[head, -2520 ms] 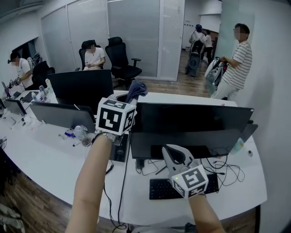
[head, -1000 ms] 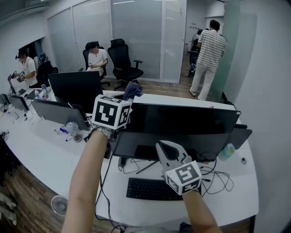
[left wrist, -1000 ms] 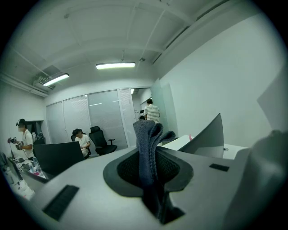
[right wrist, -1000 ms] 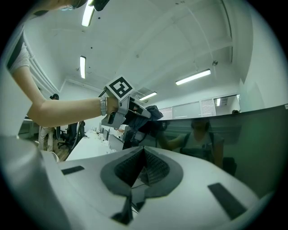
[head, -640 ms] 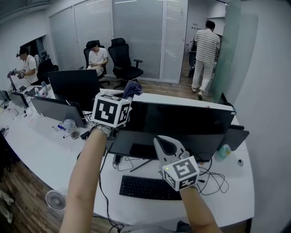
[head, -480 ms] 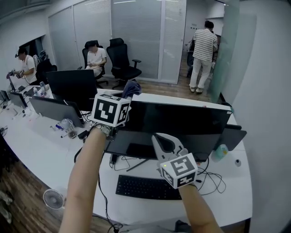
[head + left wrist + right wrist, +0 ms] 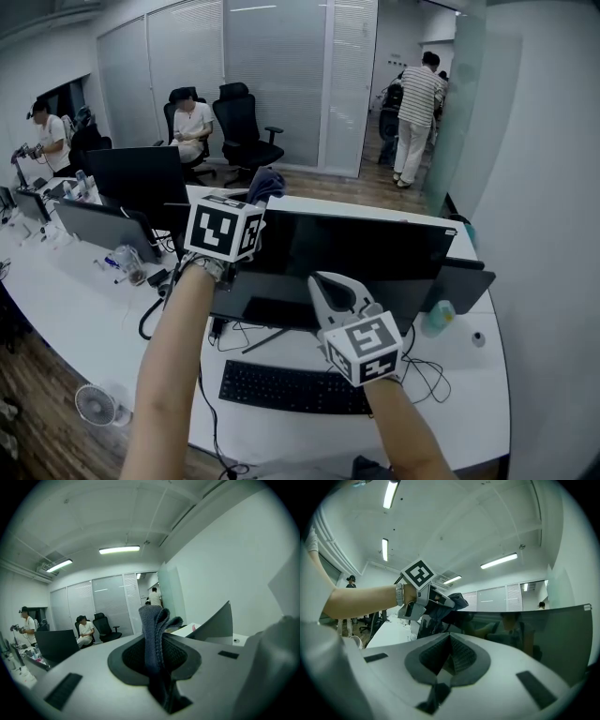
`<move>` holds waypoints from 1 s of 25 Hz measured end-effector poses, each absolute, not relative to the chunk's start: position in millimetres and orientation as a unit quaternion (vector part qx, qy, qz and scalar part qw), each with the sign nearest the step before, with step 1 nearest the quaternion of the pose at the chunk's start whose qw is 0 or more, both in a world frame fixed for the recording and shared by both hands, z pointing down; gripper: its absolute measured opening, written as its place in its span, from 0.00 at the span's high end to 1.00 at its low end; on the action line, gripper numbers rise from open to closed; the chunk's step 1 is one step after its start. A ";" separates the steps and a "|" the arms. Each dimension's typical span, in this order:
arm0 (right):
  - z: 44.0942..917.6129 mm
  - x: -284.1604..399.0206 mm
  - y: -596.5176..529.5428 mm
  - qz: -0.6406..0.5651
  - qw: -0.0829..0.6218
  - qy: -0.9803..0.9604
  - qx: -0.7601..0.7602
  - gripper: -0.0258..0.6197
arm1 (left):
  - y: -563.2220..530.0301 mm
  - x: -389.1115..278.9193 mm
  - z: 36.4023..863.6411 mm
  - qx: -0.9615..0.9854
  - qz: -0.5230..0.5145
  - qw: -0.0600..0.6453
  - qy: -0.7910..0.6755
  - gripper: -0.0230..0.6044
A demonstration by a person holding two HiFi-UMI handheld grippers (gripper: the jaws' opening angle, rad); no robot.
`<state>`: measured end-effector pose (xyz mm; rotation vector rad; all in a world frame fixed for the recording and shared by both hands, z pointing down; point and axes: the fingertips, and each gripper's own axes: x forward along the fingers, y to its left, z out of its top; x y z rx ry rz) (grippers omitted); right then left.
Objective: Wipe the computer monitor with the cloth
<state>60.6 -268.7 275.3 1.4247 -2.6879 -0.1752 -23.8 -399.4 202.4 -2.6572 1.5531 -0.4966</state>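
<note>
The wide black monitor stands on the white desk, its dark screen also filling the right gripper view. My left gripper is shut on a dark blue cloth, held up at the monitor's top left corner. The cloth sticks up from between the left gripper's jaws. In the right gripper view the same cloth sits by the screen's upper edge. My right gripper is shut and empty, low in front of the screen; its jaws meet.
A black keyboard lies in front of the monitor, with cables and a bottle to its right. More monitors stand to the left. A fan is on the floor. A seated person and a standing person are behind.
The head view has swung, so the desk and monitor sit further left. The person in the striped shirt walked off toward the doorway. The left gripper kept hold of the cloth at the monitor's corner.
</note>
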 end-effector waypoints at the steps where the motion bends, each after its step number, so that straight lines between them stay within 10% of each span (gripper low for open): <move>1: 275.1 63.6 -268.2 -0.056 0.046 -0.881 0.467 0.95 | -399.0 -20.8 202.4 -0.852 -0.160 0.012 0.498 0.86; 25: 271.7 134.5 -249.3 -0.057 0.047 -0.882 0.465 0.95 | -386.4 59.7 198.6 -0.853 -0.168 0.023 0.494 0.86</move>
